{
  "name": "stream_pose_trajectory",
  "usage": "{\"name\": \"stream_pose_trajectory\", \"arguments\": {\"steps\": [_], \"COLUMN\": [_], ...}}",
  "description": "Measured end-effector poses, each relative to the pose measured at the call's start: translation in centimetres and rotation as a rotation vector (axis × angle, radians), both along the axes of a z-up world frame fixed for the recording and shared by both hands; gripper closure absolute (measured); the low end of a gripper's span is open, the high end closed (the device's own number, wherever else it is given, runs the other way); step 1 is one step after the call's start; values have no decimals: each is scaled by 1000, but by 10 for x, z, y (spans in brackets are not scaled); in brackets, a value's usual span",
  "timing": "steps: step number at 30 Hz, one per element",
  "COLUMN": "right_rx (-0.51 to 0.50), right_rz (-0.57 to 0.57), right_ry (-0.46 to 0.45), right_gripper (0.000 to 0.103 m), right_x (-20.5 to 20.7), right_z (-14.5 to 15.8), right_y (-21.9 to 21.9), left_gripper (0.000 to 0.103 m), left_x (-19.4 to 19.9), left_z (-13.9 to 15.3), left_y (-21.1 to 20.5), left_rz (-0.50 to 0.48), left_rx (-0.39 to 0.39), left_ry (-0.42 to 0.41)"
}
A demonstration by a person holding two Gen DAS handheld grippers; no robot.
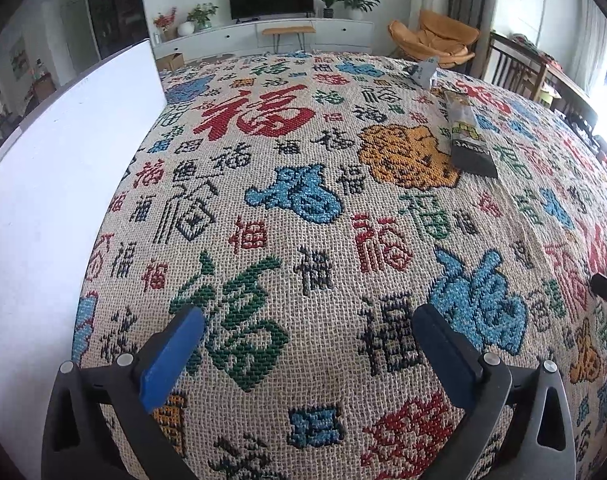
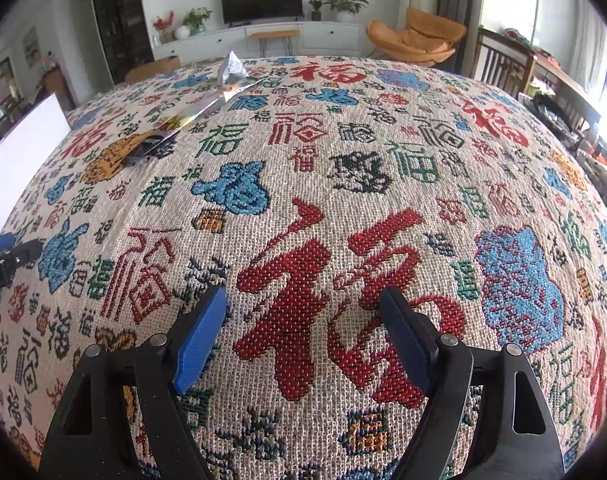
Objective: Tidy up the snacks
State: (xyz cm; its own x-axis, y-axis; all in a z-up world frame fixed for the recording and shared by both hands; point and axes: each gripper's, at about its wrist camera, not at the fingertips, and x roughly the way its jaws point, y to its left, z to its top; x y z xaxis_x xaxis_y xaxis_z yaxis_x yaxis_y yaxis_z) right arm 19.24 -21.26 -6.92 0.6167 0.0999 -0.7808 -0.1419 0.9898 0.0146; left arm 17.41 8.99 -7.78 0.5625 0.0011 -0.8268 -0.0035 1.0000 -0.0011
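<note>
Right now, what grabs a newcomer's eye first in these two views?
The woven tablecloth crowded with red, blue and green characters fills both views. A long dark snack packet lies far right in the left wrist view, a small silvery packet beyond it. A white box stands at the left edge; both grippers hover open.

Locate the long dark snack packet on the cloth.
In the left wrist view the packet lies upper right on the cloth, beside the orange motif, with a smaller grey packet beyond it.
</note>
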Motion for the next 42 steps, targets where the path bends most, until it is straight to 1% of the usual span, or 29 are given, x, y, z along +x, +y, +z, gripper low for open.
{"name": "stream_pose_trajectory", "arguments": {"steps": [1, 3, 10, 12, 14, 17, 19, 21, 23, 25, 27, 28, 29, 30, 32, 33, 34, 36, 39, 42], "right_rx": [-6, -14, -19, -13, 39, 122, 164, 140, 124, 106, 74, 11, -50, -77, -83, -79, -102, -111, -85, -45], "right_rz": [4, 6, 2, 2, 54, 71, 86, 83, 54, 19, 7, 8, 24, 46, 88, 105, 103, 104, 117, 101], "right_ry": [3, 4, 7, 40, 88, 53, 43, 72, 106, 150, 197, 156, 135, 116, 82, 78, 76, 76, 86, 89], "right_gripper": [17, 17, 15, 16, 16, 17, 17, 17, 17, 17, 17, 19, 19, 21, 39, 60, 72, 77, 78, 79], "right_x": [4, 6, 7, 15, 37, 82, 119, 155, 188, 206, 213, 208, 204, 198, 186, 181, 176, 168, 152, 127], "right_z": [-5, -10, -10, -7, 3, 29, 39, 36, 26, 11, -4, -5, -6, -7, -5, -4, -2, 2, 5, 7], "right_y": [3, 8, 11, 13, 23, 49, 72, 99, 123, 140, 155, 164, 171, 173, 169, 164, 158, 142, 108, 69], "left_gripper": [0, 0, 0, 0, 0, 0, 0, 0, 0, 0, 0, 0, 0, 0, 0, 0, 0, 0, 0, 0], "left_x": [1, -3, -3, -3, -4, -4, -4, -3, -3, -3, -3, -3, -3, -3, -3, -3, -3, -3, -3, -3], "left_z": [1, -1, 0, 0, 0, -1, 0, -1, -1, 0, 0, 0, 0, 0, 0, 0, 0, 0, 0, 0], "left_y": [1, 4, 4, 4, 4, 4, 4, 4, 4, 5, 5, 5, 5, 5, 4, 4, 4, 5, 5, 5], "left_rz": [-25, -44, -32, -29, -26, -25, -25, -24, -23, -23, -23, -23, -23, -23, -23, -23, -23, -23, -23, -22], "left_rx": [2, -10, -5, -8, -7, -9, -9, -9, -10, -10, -10, -10, -9, -9, -9, -9, -9, -10, -9, -9], "left_ry": [5, -31, -33, -33, -33, -33, -34, -33, -33, -33, -33, -33, -33, -33, -33, -33, -32, -33, -32, -32]}}
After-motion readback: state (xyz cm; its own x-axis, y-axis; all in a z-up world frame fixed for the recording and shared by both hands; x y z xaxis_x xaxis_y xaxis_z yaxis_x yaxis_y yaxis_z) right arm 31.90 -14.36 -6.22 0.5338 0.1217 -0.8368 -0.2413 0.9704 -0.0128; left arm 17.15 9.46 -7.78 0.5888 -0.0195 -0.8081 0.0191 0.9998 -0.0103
